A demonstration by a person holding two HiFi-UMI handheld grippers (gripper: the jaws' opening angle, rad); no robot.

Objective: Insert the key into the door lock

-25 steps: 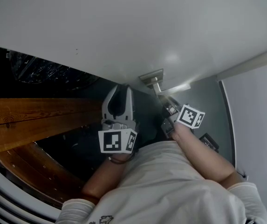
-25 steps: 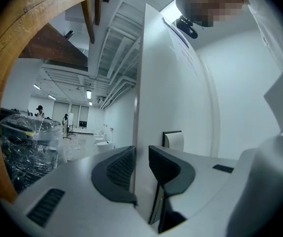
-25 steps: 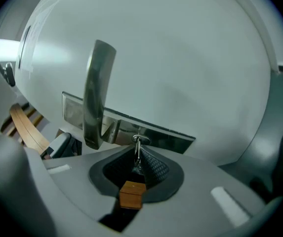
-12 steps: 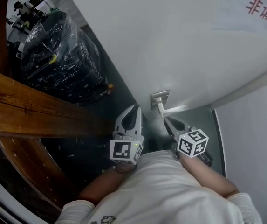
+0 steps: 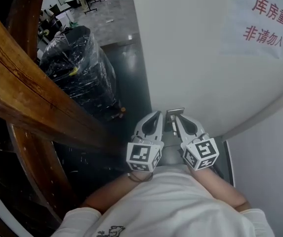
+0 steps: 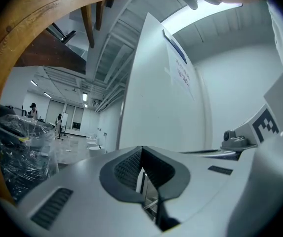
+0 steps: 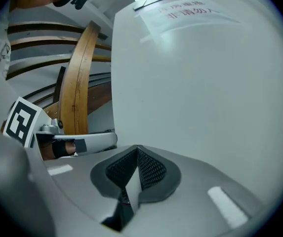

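The white door point(image 5: 205, 83) fills most of what I see from the head view, running from the top edge down to where the person's white shirt point(image 5: 171, 201) comes in along the bottom. To the left of it a broad curved wooden beam point(image 5: 27, 83) sweeps across. Behind the beam, a bulky load wrapped in black plastic film point(image 5: 79, 68) stands on the grey floor point(image 5: 106, 9). High on the door towards its right edge is a paper notice point(image 5: 264, 26) with red characters. Both tools are raised side by side just in front of the door, close to its left edge. The left gripper point(image 5: 158, 114) and the right gripper point(image 5: 179, 118) point up at it, each with its marker cube point(image 5: 143, 156) towards the person. In the left gripper view I see the ribbed pads point(image 6: 129, 167) pressed tip to tip, and only a sliver of the room shows lower down between them. In the right gripper view the jaws also meet at the tips. I cannot make out a key between them, and I find it in no other view. The metal door lock plate point(image 5: 175, 111) sits on the door between the two sets of tips and just beside both. I cannot tell whether either one touches it.
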